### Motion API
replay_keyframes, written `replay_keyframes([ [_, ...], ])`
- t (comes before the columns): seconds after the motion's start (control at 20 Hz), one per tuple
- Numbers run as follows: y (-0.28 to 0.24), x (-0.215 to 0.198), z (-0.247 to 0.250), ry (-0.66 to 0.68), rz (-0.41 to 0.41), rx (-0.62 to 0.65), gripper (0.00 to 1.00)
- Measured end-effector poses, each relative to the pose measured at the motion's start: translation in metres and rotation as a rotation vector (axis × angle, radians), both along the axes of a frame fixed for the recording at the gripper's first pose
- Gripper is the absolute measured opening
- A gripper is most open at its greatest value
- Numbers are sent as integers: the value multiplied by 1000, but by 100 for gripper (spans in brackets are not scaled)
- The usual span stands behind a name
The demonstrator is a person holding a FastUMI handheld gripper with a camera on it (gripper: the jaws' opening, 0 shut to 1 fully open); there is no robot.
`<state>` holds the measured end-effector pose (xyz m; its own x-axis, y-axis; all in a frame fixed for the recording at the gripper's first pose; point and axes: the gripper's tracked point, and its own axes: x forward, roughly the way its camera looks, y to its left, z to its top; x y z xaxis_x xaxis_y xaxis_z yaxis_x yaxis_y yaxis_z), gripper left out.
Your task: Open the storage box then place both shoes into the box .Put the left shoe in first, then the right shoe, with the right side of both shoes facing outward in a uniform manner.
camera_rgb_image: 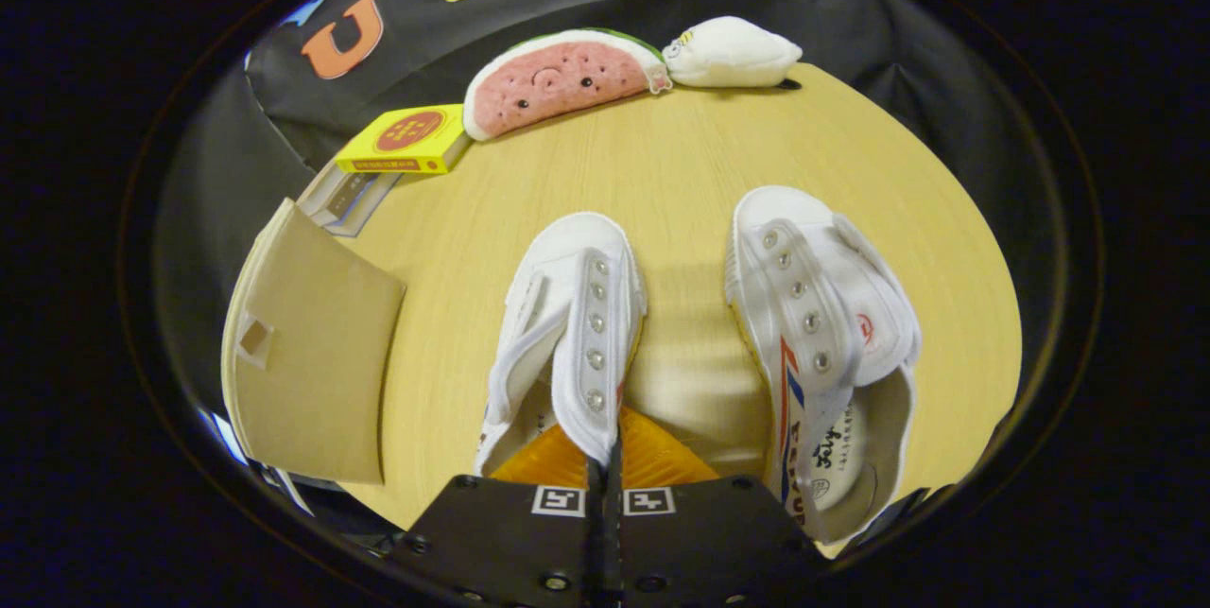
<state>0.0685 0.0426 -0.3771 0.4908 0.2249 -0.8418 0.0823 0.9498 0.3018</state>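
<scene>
Pale wood surface (681,164) carries two white canvas shoes, the left-hand shoe (567,334) reaching between the fingers of the gripper (613,466), which are pressed almost together and pinch the edge of its eyelet flap, while the striped shoe (813,343) lies just to the right of them. Off to the left lies the brown cardboard storage box (312,353), apparently shut, so I judge nothing is packed yet: opening and both placements remain. Beyond the shoes sit a yellow carton (406,140), a watermelon plush (562,78) and a white plush (733,52).
</scene>
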Motion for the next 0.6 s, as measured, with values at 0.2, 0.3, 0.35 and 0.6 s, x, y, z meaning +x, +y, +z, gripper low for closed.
replay_keyframes([
  [0.2, 6, -3, 13, 28, -50, 90, 0],
  [0.3, 10, -8, 22, 35, -65, 116, 0],
  [0.35, 14, -10, 27, 38, -73, 132, 0],
  [0.6, 40, -20, 58, 28, -75, 188, 0],
])
